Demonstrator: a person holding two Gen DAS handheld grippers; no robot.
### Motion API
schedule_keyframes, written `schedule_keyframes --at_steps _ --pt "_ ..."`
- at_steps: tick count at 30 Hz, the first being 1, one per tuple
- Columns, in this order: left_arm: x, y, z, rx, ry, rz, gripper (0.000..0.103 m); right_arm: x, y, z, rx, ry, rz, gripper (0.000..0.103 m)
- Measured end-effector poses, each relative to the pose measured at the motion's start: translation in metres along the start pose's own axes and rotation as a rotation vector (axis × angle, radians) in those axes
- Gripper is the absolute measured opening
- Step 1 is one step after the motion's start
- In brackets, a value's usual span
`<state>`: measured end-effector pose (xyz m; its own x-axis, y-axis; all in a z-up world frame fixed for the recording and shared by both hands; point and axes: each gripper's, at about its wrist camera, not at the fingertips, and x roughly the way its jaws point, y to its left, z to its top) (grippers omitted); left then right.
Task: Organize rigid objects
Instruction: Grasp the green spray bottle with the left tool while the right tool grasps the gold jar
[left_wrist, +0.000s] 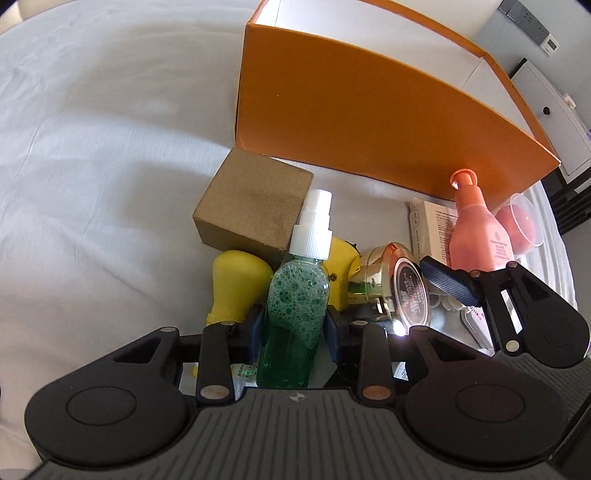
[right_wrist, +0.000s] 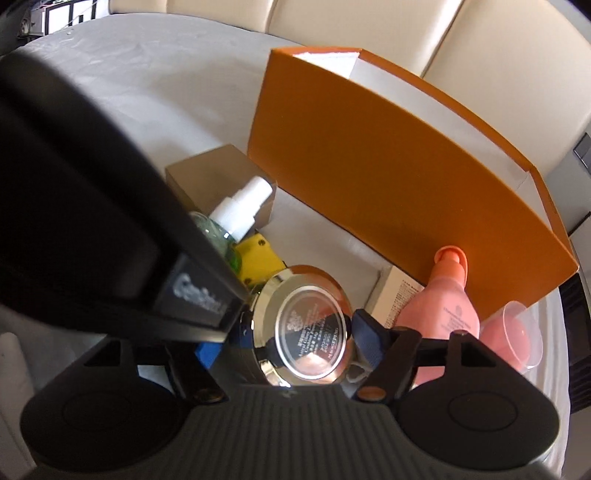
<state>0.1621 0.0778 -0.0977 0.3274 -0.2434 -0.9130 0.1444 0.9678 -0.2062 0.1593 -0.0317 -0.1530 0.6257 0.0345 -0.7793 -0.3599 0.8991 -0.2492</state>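
A clear spray bottle (left_wrist: 299, 291) of foamy green liquid with a white pump top stands upright, and my left gripper (left_wrist: 293, 332) is shut on its lower body. Just right of it lies a gold jar (right_wrist: 314, 325) with a round mirrored lid, tipped toward the camera. My right gripper (right_wrist: 306, 332) is open around the jar. Its right finger (right_wrist: 367, 339) sits beside the jar's rim; the left finger is mostly hidden behind the left gripper's black body (right_wrist: 110, 221). The spray bottle (right_wrist: 240, 206) also shows at the left of the right wrist view.
A tall orange box (left_wrist: 369, 122) with an open top stands behind the pile on the white sheet (left_wrist: 92, 184). Around the bottle and jar are a brown cardboard box (left_wrist: 255, 206), a yellow object (left_wrist: 236, 280), a pink bottle (left_wrist: 476, 229), a beige carton (left_wrist: 432, 225) and a clear cup (left_wrist: 524, 221).
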Motion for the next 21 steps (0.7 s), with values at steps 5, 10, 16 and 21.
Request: schedule_keyframes --at_steps 5,10,16,21 --pt "0.0 0.0 -0.002 0.004 -0.006 0.006 0.037 -0.013 -0.008 0.003 -0.005 -0.024 0.017 0.053" --pt "-0.002 0.0 -0.003 -0.011 -0.01 0.001 0.036 -0.026 -0.028 0.004 0.042 -0.024 0.046 0.038" --pt "-0.001 0.001 -0.003 -0.022 0.002 -0.003 0.036 -0.031 -0.062 0.002 0.157 -0.017 0.082 0.029" --pt "0.007 0.0 -0.001 -0.032 0.035 0.0 0.036 -0.026 -0.06 0.004 0.172 -0.033 0.066 0.028"
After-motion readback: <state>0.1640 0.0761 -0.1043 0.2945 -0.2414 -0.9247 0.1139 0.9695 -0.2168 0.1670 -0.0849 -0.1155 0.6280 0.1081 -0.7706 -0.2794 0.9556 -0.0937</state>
